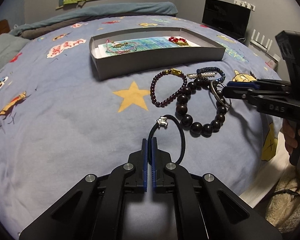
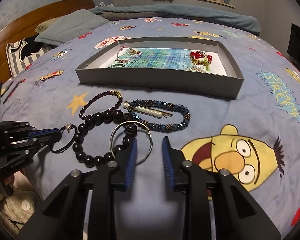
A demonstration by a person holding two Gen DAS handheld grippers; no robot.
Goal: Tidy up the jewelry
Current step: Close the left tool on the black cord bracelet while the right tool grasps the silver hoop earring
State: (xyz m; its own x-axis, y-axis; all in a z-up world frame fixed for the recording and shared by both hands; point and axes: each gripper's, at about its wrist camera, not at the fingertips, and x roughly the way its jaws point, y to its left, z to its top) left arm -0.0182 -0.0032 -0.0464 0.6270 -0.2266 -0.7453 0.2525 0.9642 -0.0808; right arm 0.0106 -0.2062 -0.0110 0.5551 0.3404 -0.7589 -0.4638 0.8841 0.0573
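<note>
Pickup step, by the looks of it: the black cord bracelet with its silver star charm is pinched in the left gripper, jaws pressed together on the cord, low over the bedspread. The right gripper is seen part-spread around the silver bangle, not clamped yet. Next, a lift and carry into the grey box is probably needed. The big dark-bead bracelet is tangled with the bangle and could be dragged along.
</note>
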